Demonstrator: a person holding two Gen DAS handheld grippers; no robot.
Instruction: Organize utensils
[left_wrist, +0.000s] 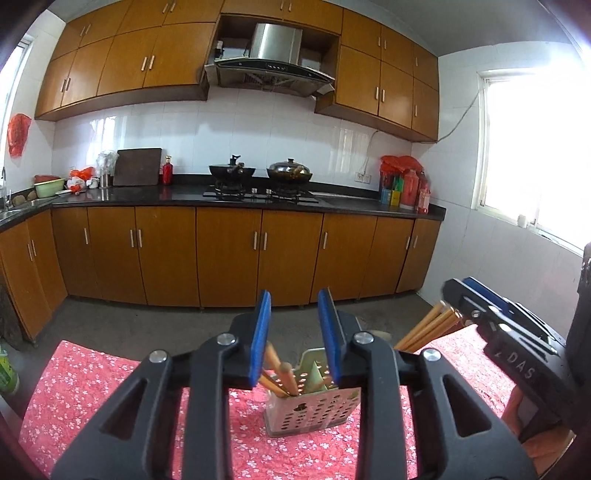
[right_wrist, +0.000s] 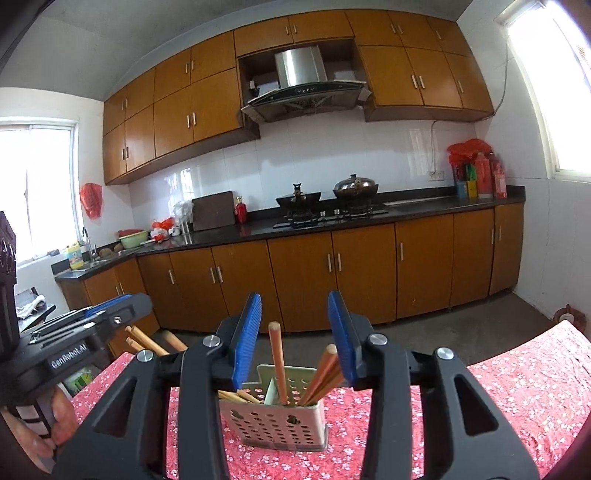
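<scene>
- Pink floral tablecloth (right_wrist: 517, 387) is carrying a perforated utensil holder (right_wrist: 280, 424) with chopsticks (right_wrist: 277, 362).
- Left gripper (left_wrist: 295, 339) and right gripper (right_wrist: 295, 339) are hovering just above it, jaws parted, gripping nothing.

A worktop (right_wrist: 517, 387) covered in a red cloth with small white flowers fills the lower part of both views. A perforated metal utensil holder (right_wrist: 275, 417) stands directly on it, at lower centre.
</scene>
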